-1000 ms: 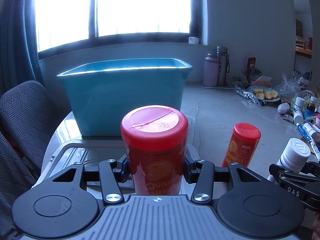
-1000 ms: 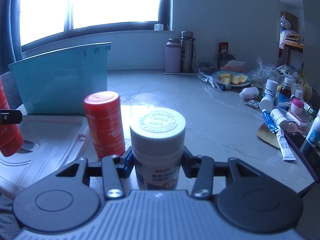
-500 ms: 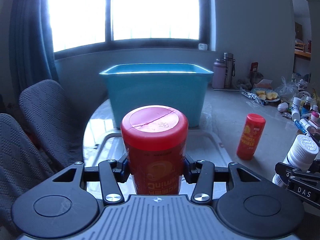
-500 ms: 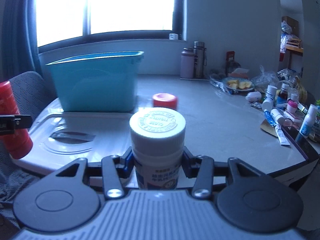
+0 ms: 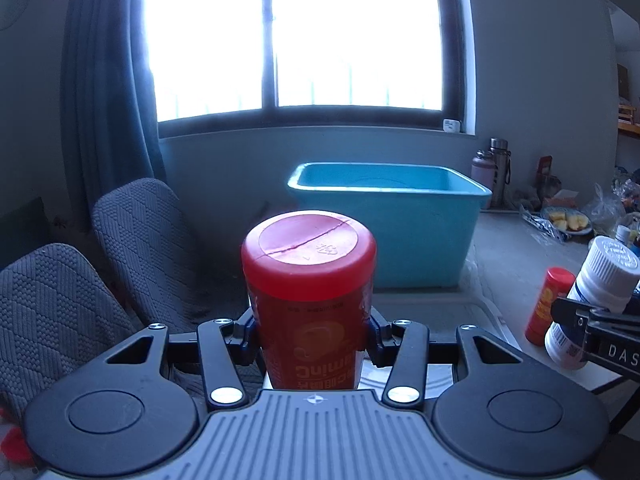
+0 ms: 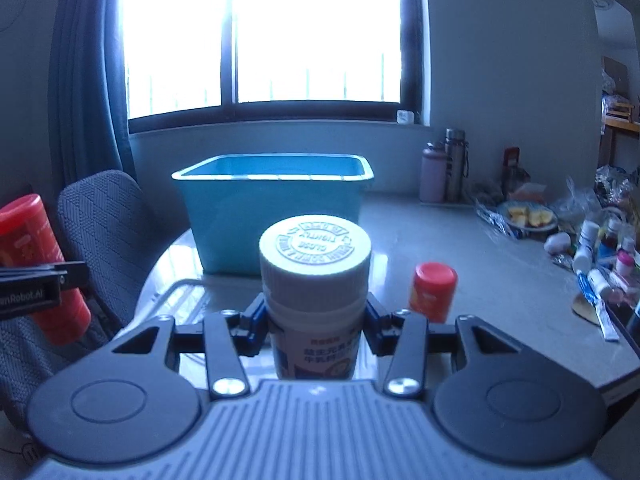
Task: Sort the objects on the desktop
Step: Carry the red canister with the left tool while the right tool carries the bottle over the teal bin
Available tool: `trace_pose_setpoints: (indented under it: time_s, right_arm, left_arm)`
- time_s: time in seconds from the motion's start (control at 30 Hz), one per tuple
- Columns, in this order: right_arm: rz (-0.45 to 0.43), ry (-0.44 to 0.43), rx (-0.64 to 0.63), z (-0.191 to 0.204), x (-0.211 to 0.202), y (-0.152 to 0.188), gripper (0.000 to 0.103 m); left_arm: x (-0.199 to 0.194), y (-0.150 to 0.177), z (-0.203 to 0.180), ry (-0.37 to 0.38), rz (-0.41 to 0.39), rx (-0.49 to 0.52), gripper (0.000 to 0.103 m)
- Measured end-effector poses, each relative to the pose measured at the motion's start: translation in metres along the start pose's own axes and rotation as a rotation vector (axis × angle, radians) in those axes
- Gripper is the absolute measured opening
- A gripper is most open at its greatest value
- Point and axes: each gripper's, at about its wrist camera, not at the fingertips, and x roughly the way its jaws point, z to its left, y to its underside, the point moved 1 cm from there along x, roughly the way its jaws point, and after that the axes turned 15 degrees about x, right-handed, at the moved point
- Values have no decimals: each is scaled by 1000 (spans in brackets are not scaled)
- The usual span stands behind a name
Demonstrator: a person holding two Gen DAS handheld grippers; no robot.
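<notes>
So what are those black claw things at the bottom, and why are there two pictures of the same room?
Those claws are grippers, two-finger grabbers that a person holds, one in each hand. Each has a little camera looking out along its fingers, so you get one picture per hand.

In the left-hand picture, the left gripper squeezes a red canister. In the right-hand picture, the right gripper squeezes a white pill bottle. Each camera also catches the other gripper at the picture's edge.

Ahead, a blue tub sits on the table, probably where things get sorted. A smaller red bottle stands in front of it, and small bottles and tubes lie cluttered on the right, by a plate of food.
</notes>
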Motion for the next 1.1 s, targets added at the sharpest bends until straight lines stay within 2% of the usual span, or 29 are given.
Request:
trace_pose_setpoints:
  time_s: [0.4,0.83,1.1]
  right_arm:
    - [-42,-56,-3,31,57,-63,48]
    - [-80,-74,-18,34,151,-140,48]
    - [-53,-82,0,27,216,-170,48]
  left_arm:
    - [50,-69,32,-38,-52,-3,50]
    - [156,-159,38,-42,-60,3,50]
    - [229,-198,29,-27,-44,16,50]
